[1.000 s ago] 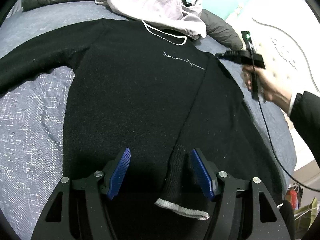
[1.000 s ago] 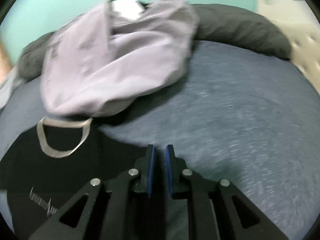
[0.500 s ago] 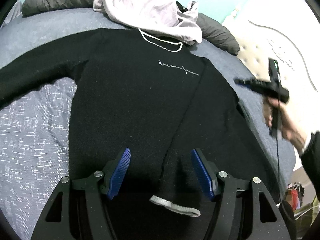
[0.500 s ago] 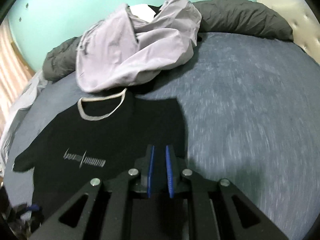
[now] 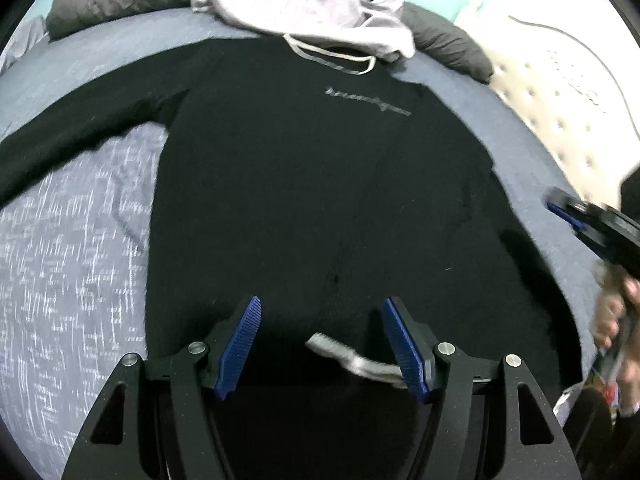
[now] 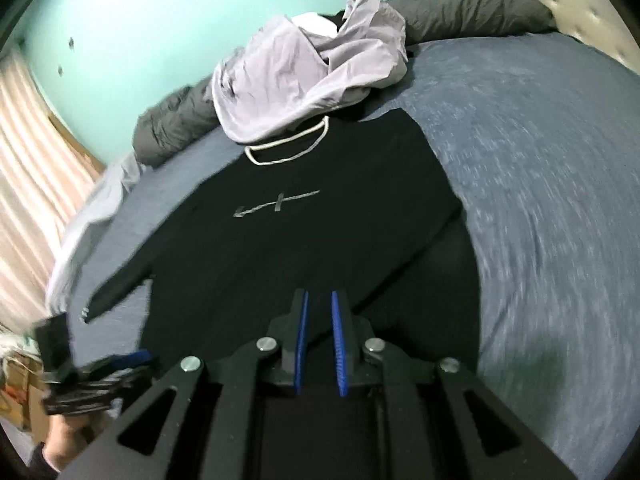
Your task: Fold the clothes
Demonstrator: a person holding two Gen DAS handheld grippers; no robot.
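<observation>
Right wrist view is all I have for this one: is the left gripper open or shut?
Observer: Open. The left gripper has its jaws spread wide over the lower part of the black sweater.
Operator: Anything between its fingers?
Observer: The white cuff of the folded-in sleeve lies between them, not gripped.
Operator: Where does my gripper sit from outside?
Observer: The right gripper is beside the sweater's edge, over the bed.
</observation>
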